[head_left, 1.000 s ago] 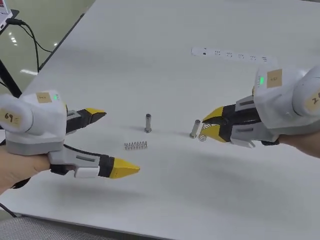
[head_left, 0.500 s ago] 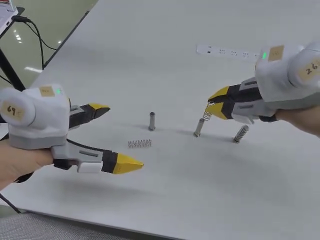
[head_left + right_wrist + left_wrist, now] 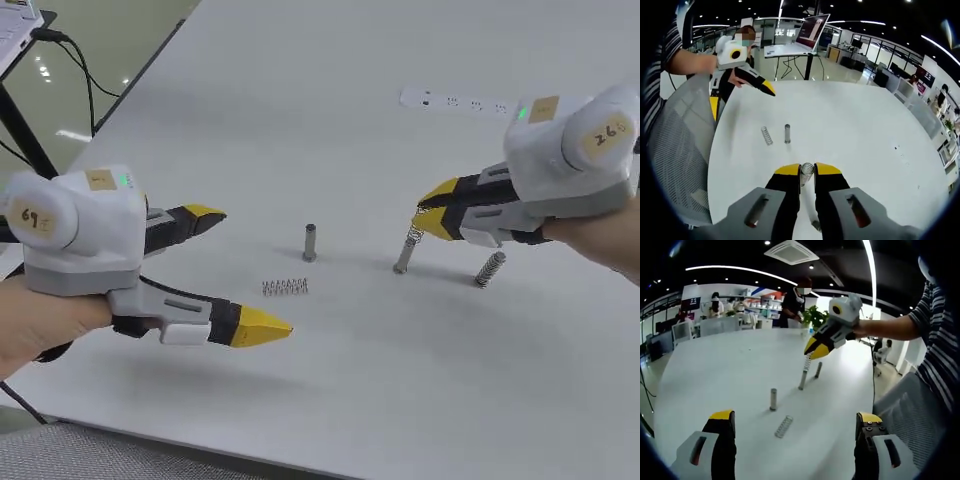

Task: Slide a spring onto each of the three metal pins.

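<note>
Three metal pins stand on the white table. The left pin [image 3: 309, 242] [image 3: 773, 399] [image 3: 787, 133] is bare. The right pin [image 3: 488, 268] [image 3: 818, 369] wears a spring. My right gripper [image 3: 425, 220] [image 3: 807, 172] is shut on a spring [image 3: 413, 236] [image 3: 807, 170] [image 3: 807, 361], held just over the top of the middle pin [image 3: 403, 258] [image 3: 802, 380], which leans a little. A loose spring [image 3: 285, 287] [image 3: 784, 426] [image 3: 766, 135] lies flat near the bare pin. My left gripper [image 3: 240, 270] [image 3: 795, 416] hovers wide open to the left of it, holding nothing.
A white power strip [image 3: 460, 102] lies at the far side of the table. A laptop [image 3: 795, 37] sits on a stand beyond the table's edge. A mesh chair [image 3: 675, 150] stands close to the near edge. People stand in the room behind.
My right gripper has risen from table level with the spring and now holds it over the middle pin. That uncovered the sprung pin on the right. The left gripper has stayed put.
</note>
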`<state>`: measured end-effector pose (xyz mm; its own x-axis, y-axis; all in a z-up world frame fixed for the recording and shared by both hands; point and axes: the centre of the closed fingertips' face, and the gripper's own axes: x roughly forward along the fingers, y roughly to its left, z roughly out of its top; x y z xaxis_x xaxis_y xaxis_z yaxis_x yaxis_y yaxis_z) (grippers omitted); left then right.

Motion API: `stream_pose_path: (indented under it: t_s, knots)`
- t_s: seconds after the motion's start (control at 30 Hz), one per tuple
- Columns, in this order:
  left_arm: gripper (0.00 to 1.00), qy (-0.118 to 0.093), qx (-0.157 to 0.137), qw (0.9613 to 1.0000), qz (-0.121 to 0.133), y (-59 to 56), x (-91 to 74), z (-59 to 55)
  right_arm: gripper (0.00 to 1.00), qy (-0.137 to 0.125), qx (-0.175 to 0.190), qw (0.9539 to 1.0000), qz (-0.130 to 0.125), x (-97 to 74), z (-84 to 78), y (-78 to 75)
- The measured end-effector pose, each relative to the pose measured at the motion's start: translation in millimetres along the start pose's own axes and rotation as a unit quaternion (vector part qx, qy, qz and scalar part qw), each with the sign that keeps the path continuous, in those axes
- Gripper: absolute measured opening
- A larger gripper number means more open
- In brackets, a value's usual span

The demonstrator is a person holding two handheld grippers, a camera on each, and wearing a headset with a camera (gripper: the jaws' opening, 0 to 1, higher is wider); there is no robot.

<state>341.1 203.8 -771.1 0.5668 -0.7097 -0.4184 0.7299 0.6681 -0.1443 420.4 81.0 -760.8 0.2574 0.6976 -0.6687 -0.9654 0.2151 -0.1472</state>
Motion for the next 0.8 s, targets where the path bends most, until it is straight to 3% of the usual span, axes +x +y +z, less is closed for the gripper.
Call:
stream_pose_path:
  t_s: [0.23,0.57,0.8]
  knots:
    - [0.98,-0.006,-0.004,1.0000,0.004,2.9,0.1,3.4,0.07,0.010,0.002,0.9999,0.006,12.2,-10.2,5.4]
    - [0.98,-0.003,-0.001,1.0000,0.003,2.2,-0.5,3.3,0.07,0.049,-0.001,0.9988,0.007,34.3,-34.7,8.6]
    - [0.98,-0.003,-0.002,1.0000,0.003,1.4,-0.6,3.9,0.07,0.056,0.004,0.9984,0.006,41.2,-44.9,11.2]
